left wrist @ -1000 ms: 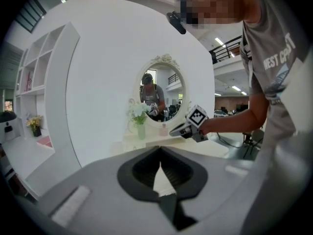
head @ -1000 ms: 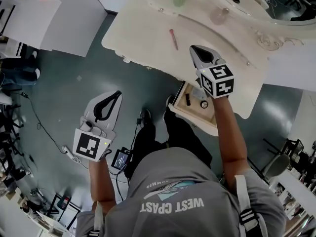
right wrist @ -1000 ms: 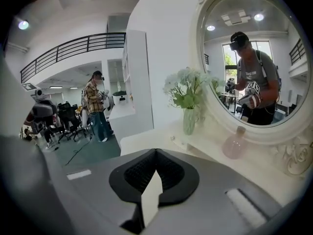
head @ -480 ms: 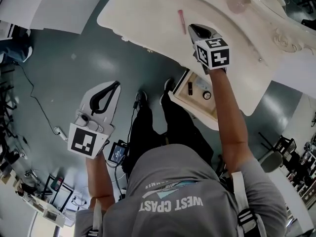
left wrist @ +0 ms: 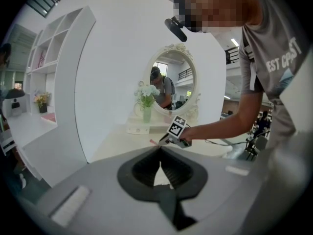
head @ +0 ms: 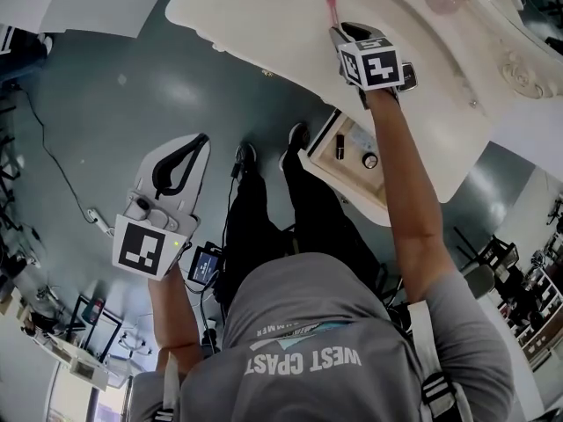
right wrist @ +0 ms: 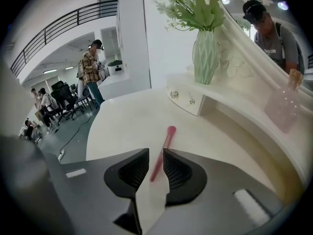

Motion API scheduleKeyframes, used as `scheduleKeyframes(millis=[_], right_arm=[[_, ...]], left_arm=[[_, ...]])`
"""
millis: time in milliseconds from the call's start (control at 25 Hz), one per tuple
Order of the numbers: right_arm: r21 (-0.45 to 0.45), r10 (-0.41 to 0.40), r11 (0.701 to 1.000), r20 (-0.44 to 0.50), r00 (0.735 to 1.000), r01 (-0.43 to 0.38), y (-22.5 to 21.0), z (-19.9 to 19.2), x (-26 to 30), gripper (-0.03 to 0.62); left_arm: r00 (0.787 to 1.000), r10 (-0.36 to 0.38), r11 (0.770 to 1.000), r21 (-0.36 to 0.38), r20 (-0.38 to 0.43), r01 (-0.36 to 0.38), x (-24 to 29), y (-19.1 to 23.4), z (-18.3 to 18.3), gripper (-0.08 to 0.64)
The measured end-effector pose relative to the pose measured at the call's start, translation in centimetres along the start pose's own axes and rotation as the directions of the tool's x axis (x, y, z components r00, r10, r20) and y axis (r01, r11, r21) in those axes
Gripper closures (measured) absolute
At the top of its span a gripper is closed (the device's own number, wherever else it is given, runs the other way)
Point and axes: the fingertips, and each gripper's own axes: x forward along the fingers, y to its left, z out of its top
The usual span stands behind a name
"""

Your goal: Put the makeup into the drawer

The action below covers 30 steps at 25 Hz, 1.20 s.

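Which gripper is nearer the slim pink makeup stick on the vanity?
Right. The right gripper, jaws just opening, straddles the slim pink makeup stick ungripped; the left gripper hangs shut over the floor.

Open counter (right wrist: 117, 124) lies left and near of the pink stick (right wrist: 162, 153). Far right, a raised ledge (right wrist: 195, 102), vase (right wrist: 205, 58) and bottle (right wrist: 284, 109) block passage.

A grey short-sleeved T-shirt (head: 308, 315) was worn, with white lettering and a teal graphic printed across it. Pale shoulder straps (head: 437, 385) with dark buckles were seen at either side. Dark trousers (head: 255, 222) and dark shoes (head: 244, 155) were made out below. The left gripper (head: 202, 139) and the right gripper (head: 338, 31) were built as pale grey shells. Both were lined with black ribbed pads (right wrist: 178, 173), and each was topped by a cube (head: 374, 63) marked in black-and-white squares.
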Motion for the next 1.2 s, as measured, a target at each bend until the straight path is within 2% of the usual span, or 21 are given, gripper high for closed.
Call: scheduleKeyframes(millis=[200, 360, 400, 440, 560, 760, 1200], right_arm=[[-0.005, -0.001, 1.000, -0.073, 0.997, 0.001, 0.3, -0.9, 1.8, 0.495], [0.010, -0.012, 1.000, -0.086, 0.996, 0.013, 0.1, -1.5, 2.0, 0.499], [0.012, -0.017, 1.000, -0.085, 0.996, 0.018, 0.0, -1.7, 2.0, 0.504], [0.011, -0.020, 1.000, -0.086, 0.996, 0.021, 0.0, -1.9, 2.1, 0.541], [0.012, -0.018, 1.000, -0.094, 0.995, 0.020, -0.3, -2.5, 2.5, 0.549], [0.032, -0.029, 0.999, -0.076, 0.997, 0.032, -0.9, -1.9, 0.9, 0.549], [0.050, -0.055, 0.997, -0.005, 0.998, 0.055, -0.8, -0.4, -4.1, 0.549]], left_arm=[[1.000, 0.006, 1.000, -0.010, -0.009, -0.006, -0.5, 0.4, -0.7, 0.557], [1.000, -0.006, 1.000, 0.020, -0.025, 0.006, -0.4, 0.4, -1.4, 0.557], [0.999, -0.010, 1.000, 0.027, -0.032, 0.010, -0.3, 0.4, -1.6, 0.557], [0.999, -0.010, 1.000, 0.029, -0.041, 0.011, -0.3, 0.5, -1.8, 0.557], [0.998, -0.001, 1.000, 0.017, -0.059, 0.002, 0.0, 0.5, -2.1, 0.557], [1.000, -0.002, 1.000, 0.022, 0.014, 0.002, -0.1, 0.5, 0.2, 0.557], [0.999, -0.012, 0.998, 0.062, 0.046, 0.009, -1.6, -0.2, 2.3, 0.557]])
